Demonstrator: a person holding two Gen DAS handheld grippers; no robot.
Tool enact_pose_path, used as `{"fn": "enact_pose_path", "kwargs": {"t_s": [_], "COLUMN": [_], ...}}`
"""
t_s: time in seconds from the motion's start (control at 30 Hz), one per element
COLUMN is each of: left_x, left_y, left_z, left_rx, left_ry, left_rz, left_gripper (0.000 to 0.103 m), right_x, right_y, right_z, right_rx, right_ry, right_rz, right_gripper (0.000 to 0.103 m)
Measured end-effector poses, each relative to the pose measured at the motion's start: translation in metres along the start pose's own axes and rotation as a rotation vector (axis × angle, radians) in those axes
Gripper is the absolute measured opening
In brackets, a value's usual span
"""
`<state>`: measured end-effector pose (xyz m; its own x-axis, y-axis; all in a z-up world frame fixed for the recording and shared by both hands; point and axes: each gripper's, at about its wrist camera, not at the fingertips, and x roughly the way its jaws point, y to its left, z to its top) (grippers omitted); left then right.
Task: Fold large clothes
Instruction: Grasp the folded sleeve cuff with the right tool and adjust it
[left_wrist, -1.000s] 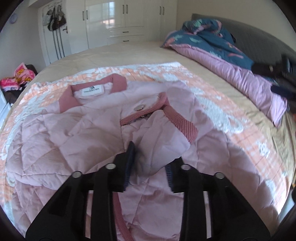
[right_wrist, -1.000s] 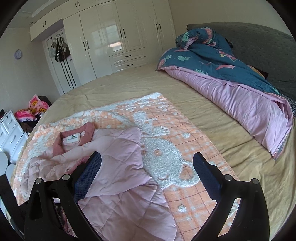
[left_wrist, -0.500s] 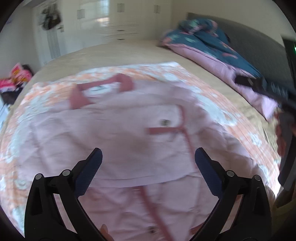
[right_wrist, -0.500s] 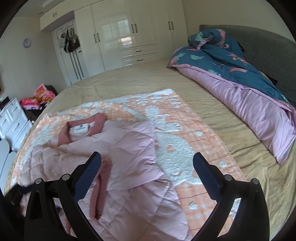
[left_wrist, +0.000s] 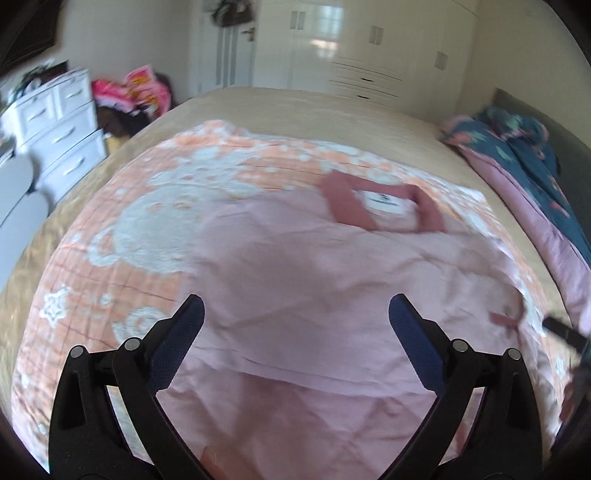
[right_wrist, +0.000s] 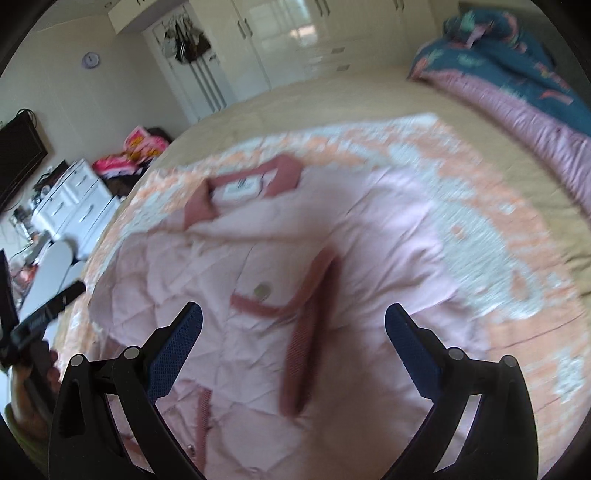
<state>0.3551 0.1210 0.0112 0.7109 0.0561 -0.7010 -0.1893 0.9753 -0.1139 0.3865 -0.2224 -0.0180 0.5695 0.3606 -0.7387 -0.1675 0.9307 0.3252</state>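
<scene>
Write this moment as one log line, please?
task: fold clothes | left gripper: open, empty, over jacket | right gripper: open, empty, over jacket | jacket: on blanket, collar far side

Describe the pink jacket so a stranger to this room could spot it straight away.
Start at the wide beige bed in front of the white wardrobes. On it lies an orange-and-white patterned blanket, and the pink jacket is spread on that blanket. It is the only quilted pale pink garment, with a darker rose collar and a white neck label.
</scene>
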Motion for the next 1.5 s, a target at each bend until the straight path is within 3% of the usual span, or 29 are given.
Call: {"fn": "enact_pose_path", "kwargs": {"t_s": [0.17,0.2,0.3,0.33,0.4,0.5,0.67,0.93,1.27,1.4,1.47,1.5], "left_x": [0.011,0.014,0.019,0.020,0.020,0.020,0.023,0.038,0.053,0.065,0.071,0.072], "left_y": [0.031,0.036,0.047,0.050,0.055,0.061,0.058,0.028,-0.016,-0.026,-0.028,-0.028], "left_z": [0.007,0.009,0.012,0.014,0.017,0.022,0.027,0.022,0.002,-0.008,-0.013,-0.014], "left_rx": [-0.083,-0.096,-0.126,-0.134,-0.144,-0.162,-0.158,-0.066,0.034,0.064,0.080,0.083], "left_ry": [0.005,0.006,0.007,0.005,-0.003,-0.014,-0.023,0.007,0.054,0.093,0.103,0.105], "left_rz": [0.021,0.025,0.031,0.028,0.025,0.015,-0.023,-0.065,-0.105,-0.077,-0.062,-0.059], "left_gripper": [0.094,0.094,0.094,0.094,0.094,0.094,0.094,0.094,0.094,0.094,0.094,0.094], "right_x": [0.034,0.038,0.041,0.038,0.016,-0.025,-0.046,-0.004,0.026,0.029,0.025,0.022], "right_y": [0.000,-0.001,-0.001,0.001,0.007,0.024,0.030,-0.001,-0.002,-0.009,-0.010,-0.009], "right_z": [-0.017,-0.020,-0.024,-0.023,-0.015,0.005,0.029,0.031,0.021,0.021,0.022,0.022], "right_rx": [0.081,0.111,0.122,0.101,0.068,-0.073,-0.207,-0.164,-0.158,-0.120,-0.108,-0.108], "right_ry": [0.082,0.087,0.066,0.037,-0.068,-0.248,-0.355,-0.273,-0.180,-0.157,-0.170,-0.182], "right_rz": [0.061,0.087,0.082,0.101,0.114,0.066,-0.006,-0.073,-0.089,-0.082,-0.100,-0.108], "right_gripper": [0.098,0.093,0.045,0.021,0.010,0.008,0.008,0.008,0.010,0.023,0.049,0.053]}}
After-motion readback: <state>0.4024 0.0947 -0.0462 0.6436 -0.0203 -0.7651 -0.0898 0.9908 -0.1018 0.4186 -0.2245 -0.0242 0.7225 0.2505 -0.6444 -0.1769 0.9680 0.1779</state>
